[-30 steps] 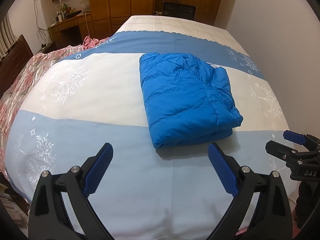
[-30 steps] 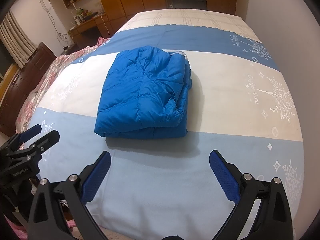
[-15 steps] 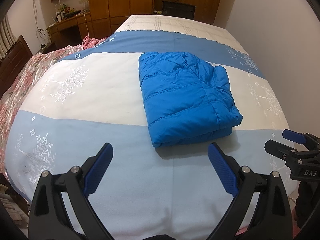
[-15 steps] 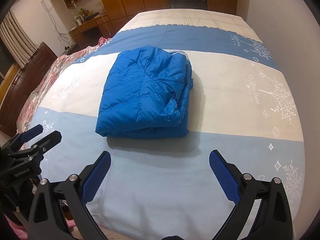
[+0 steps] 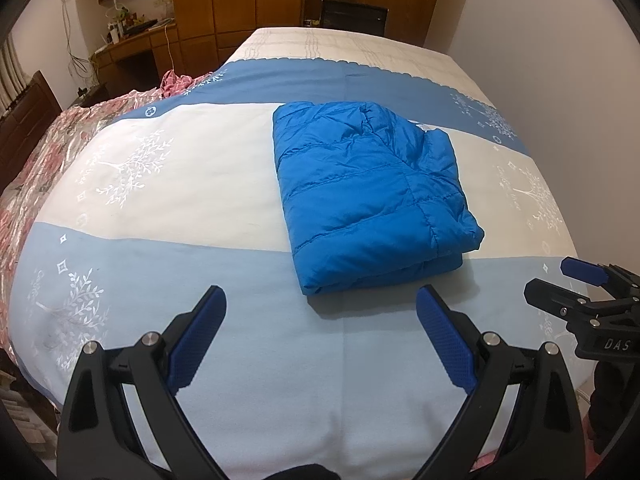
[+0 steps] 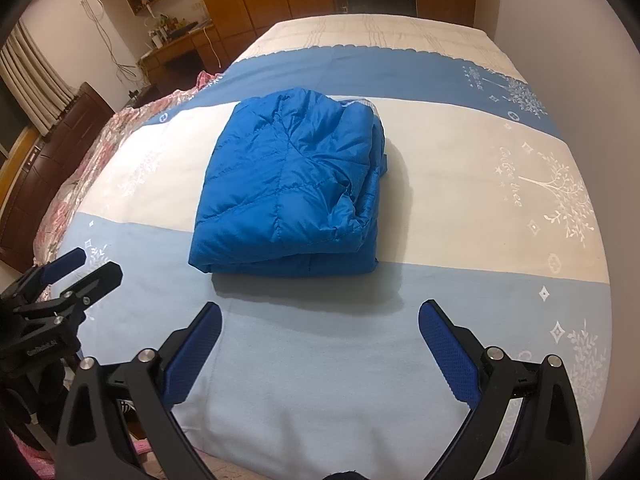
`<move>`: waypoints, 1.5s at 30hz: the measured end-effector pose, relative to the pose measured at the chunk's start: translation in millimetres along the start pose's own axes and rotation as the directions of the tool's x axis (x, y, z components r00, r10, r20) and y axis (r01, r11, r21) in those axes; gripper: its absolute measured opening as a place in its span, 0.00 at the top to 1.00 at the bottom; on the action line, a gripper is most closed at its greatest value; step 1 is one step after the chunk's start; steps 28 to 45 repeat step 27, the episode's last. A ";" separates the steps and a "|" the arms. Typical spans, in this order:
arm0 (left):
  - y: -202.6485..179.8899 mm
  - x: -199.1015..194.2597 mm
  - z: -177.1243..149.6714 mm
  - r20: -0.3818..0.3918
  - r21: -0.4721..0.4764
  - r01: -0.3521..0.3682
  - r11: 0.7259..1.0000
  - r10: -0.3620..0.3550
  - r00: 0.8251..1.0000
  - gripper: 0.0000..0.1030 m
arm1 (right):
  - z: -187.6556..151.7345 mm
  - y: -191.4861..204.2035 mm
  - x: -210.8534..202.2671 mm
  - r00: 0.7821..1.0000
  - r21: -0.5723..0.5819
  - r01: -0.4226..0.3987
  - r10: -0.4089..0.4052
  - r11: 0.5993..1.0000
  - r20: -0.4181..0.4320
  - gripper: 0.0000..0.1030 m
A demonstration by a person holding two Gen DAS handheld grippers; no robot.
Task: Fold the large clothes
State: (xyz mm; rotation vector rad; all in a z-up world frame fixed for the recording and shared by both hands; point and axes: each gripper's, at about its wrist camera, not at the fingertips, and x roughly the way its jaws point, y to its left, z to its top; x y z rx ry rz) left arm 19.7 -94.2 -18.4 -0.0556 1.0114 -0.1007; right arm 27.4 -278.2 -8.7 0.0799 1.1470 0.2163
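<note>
Blue garment, left wrist view: bright blue quilted puffer jacket (image 5: 372, 196) is lying folded into a thick rectangle on the bed's blue-and-white blanket (image 5: 180, 184), nothing touching it.
Left hand-held gripper (image 5: 320, 340): is hovering over the near blanket, fingers spread wide, holding nothing.
Right wrist view: right hand-held gripper (image 6: 320, 344) is likewise hanging spread and empty, just short of the jacket's (image 6: 288, 188) near folded edge.
Step in hand: folding is looking complete; any finishing press is best landing flat on the loose right-hand layers, so the puffy stack is not springing apart.
Containers: none showing.
</note>
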 end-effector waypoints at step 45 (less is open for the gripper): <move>1.8 10.3 6.9 -0.023 0.003 0.008 1.000 -0.008 1.000 0.08 | 4.7 -5.1 10.6 1.000 0.014 0.002 -0.001 1.000 -0.019 0.04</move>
